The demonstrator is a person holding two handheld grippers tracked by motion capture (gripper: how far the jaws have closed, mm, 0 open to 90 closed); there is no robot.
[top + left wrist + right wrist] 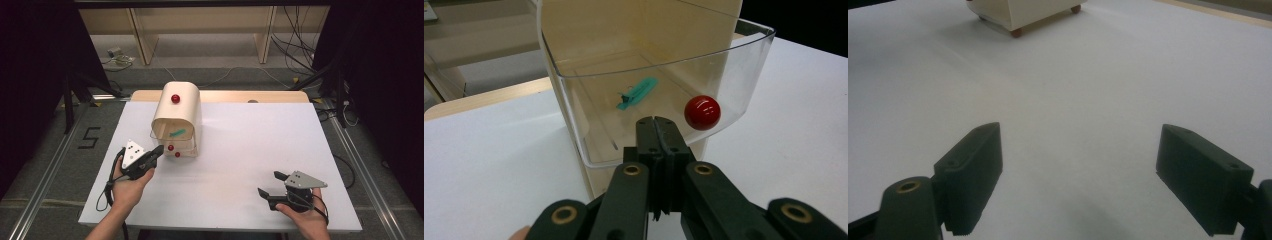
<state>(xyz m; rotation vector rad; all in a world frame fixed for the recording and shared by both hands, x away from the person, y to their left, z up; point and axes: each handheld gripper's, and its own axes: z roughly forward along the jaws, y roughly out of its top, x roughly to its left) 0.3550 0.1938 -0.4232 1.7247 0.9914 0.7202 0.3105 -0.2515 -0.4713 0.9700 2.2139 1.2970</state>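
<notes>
Your left gripper (658, 121) has its jaws pressed together, empty, just beside the red knob (702, 112) of the clear drawer (744, 75). Pushing here could slide the cabinet (176, 117). Your right gripper (275, 184) rests with jaws apart, well away.

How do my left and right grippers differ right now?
The left gripper has its jaws shut, the right gripper stands wide open. The left sits right at the clear drawer near its red knob; the right lies over bare white table, far from the cabinet. Both are black, hand-held, two-jaw tools.
</notes>
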